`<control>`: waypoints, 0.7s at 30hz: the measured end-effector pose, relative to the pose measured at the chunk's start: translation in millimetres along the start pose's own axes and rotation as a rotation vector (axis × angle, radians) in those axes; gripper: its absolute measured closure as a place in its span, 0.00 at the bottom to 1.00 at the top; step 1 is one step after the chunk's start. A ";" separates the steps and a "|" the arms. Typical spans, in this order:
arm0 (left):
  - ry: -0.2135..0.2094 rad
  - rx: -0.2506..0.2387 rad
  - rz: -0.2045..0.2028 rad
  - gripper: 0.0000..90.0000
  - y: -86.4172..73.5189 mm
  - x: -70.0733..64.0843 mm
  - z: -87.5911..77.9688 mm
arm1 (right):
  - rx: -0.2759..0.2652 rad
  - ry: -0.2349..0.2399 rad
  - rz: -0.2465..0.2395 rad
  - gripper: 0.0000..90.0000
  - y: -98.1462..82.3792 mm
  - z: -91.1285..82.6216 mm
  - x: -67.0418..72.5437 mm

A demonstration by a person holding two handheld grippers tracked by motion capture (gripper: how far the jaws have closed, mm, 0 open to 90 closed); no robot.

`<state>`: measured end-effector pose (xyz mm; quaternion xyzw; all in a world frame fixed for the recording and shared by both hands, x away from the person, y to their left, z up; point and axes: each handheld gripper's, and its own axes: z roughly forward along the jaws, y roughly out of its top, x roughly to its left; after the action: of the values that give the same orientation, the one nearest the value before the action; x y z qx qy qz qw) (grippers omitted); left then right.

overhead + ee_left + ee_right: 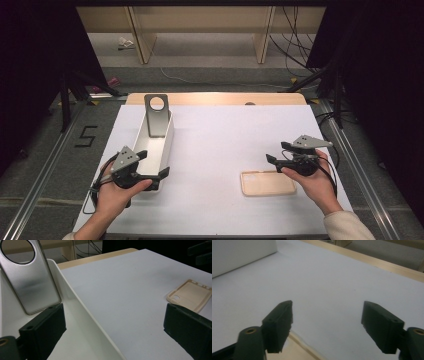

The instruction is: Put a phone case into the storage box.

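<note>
White table sheet [220, 150] lies bare between white bin [167, 145] and beige phone case [267, 183]. Left gripper [152, 165] straddles the bin wall, jaws wide; right gripper [276, 152] hovers just over the case's edge, jaws apart, nothing held.

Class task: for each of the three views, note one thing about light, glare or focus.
High view: bright white table, surroundings nearly black. Left gripper view: soft sheen on the grey phone case leaning in the white bin; near jaws blurred. Right gripper view: jaws dark and soft-edged, the beige phone case blurred below them.
</note>
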<state>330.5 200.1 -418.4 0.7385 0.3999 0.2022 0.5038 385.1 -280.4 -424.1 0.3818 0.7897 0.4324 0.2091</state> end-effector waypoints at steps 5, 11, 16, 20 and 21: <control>0.006 -0.005 0.002 0.05 0.7 0.0 0.2 | 0.076 -0.005 -0.058 0.71 -1.2 -5.8 -2.4; 0.017 -0.006 0.000 0.06 0.7 0.9 0.4 | 0.270 0.031 -0.177 1.00 -8.1 -10.0 -2.1; 0.013 -0.003 0.003 0.06 0.4 0.9 1.1 | 0.381 0.032 -0.199 1.00 -12.1 -9.2 -4.7; 0.014 -0.004 0.001 0.06 0.5 1.5 1.5 | 0.398 0.057 -0.243 1.00 -9.3 -2.7 -1.4; 0.014 -0.004 0.001 0.06 0.5 1.5 1.5 | 0.398 0.057 -0.243 1.00 -9.3 -2.7 -1.4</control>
<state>332.6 200.3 -418.7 0.7363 0.4026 0.2085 0.5023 380.3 -286.0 -430.5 0.3055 0.9050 0.2504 0.1579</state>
